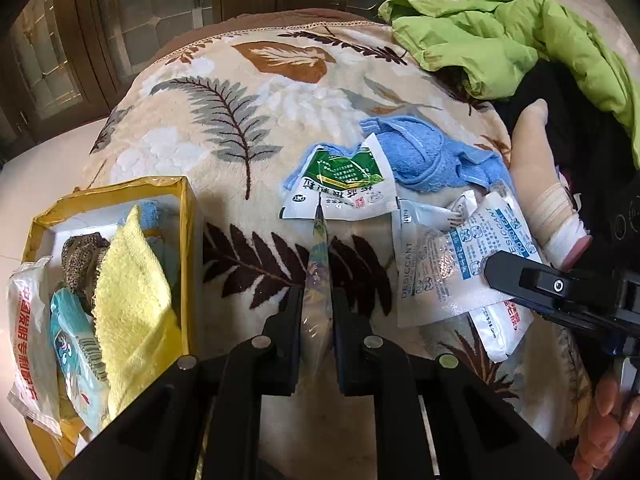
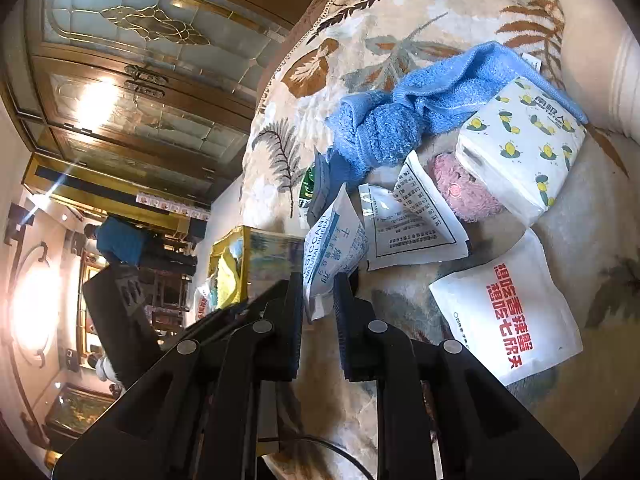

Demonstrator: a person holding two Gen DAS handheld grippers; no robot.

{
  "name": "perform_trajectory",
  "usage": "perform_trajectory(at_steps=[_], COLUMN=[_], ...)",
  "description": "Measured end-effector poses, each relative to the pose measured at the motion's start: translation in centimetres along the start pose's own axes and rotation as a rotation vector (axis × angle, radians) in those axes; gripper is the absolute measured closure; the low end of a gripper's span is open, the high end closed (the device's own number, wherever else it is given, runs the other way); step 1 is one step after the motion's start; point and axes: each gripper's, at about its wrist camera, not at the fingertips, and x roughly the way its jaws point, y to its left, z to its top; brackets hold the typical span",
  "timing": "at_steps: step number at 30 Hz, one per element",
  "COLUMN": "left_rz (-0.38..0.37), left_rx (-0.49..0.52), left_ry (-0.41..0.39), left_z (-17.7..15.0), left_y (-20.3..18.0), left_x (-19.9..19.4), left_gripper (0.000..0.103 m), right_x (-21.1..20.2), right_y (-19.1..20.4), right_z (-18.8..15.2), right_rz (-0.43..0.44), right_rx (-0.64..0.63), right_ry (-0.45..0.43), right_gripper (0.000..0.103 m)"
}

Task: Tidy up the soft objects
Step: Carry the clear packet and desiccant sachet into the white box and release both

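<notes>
My left gripper (image 1: 318,294) is shut on a thin, shiny packet (image 1: 319,248) seen edge-on; it sticks out over the leaf-patterned blanket (image 1: 224,92). The packet's tip reaches a green and white sachet (image 1: 340,184). My right gripper (image 2: 318,292) is shut on the lower corner of a white desiccant packet (image 2: 336,240), which stands tilted up off the blanket. In the left wrist view the right gripper (image 1: 496,274) lies over that desiccant packet (image 1: 444,264). A yellow box (image 1: 186,216) at the left holds a yellow cloth (image 1: 132,280) and several packets.
A blue towel (image 2: 400,120) lies bunched behind the sachets. Beside it sit a lemon-print tissue pack (image 2: 520,148), a pink fluffy item (image 2: 464,196) and a white pouch with red letters (image 2: 508,312). A green jacket (image 1: 500,36) and a person's bandaged finger (image 1: 560,228) are at the right.
</notes>
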Motion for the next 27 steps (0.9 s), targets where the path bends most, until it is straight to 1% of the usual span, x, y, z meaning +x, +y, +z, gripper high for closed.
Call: perform_trajectory(at_steps=[5, 9, 12, 15, 18, 21, 23, 24, 25, 27], left_rz=[-0.013, -0.015, 0.000, 0.036, 0.062, 0.078, 0.084, 0.082, 0.075, 0.060], left_rx=[0.001, -0.009, -0.005, -0.013, -0.043, -0.078, -0.088, -0.093, -0.099, -0.110], left_ry=[-0.017, -0.050, -0.072, -0.099, -0.109, -0.117, -0.121, -0.122, -0.122, -0.122], left_z=[-0.1, 0.0, 0.0, -0.3, -0.7, -1.5, -1.8, -1.9, -2.0, -2.2], left_y=[0.1, 0.9, 1.7, 3.3, 5.1, 6.9, 7.5, 7.8, 8.0, 8.1], left_x=[-1.4, -3.5, -5.1, -7.2, -8.2, -8.9, -9.1, -9.1, -9.1, -9.0], left_gripper=[0.091, 0.091, 0.091, 0.091, 0.091, 0.091, 0.091, 0.091, 0.091, 0.091], right_x=[-0.4, -0.6, -0.4, 0.2, 1.5, 3.1, 3.7, 4.1, 4.8, 5.4], right_y=[0.9, 2.5, 4.0, 5.8, 8.1, 9.6, 9.9, 9.6, 9.0, 8.3], right_z=[-0.1, 0.0, -0.1, -0.1, -0.3, -0.7, -1.1, -1.1, -1.4, -2.0], right_rz=[0.028, 0.061, 0.091, 0.135, 0.156, 0.143, 0.092, 0.089, 0.068, -0.025], right_rx=[0.000, -0.020, -0.038, -0.052, -0.087, -0.118, -0.163, -0.160, -0.150, -0.195], right_ry=[0.002, 0.003, 0.013, 0.028, 0.049, 0.069, 0.067, 0.094, 0.141, 0.183], right_gripper=[0.089, 0.089, 0.089, 0.090, 0.090, 0.089, 0.089, 0.089, 0.089, 0.070])
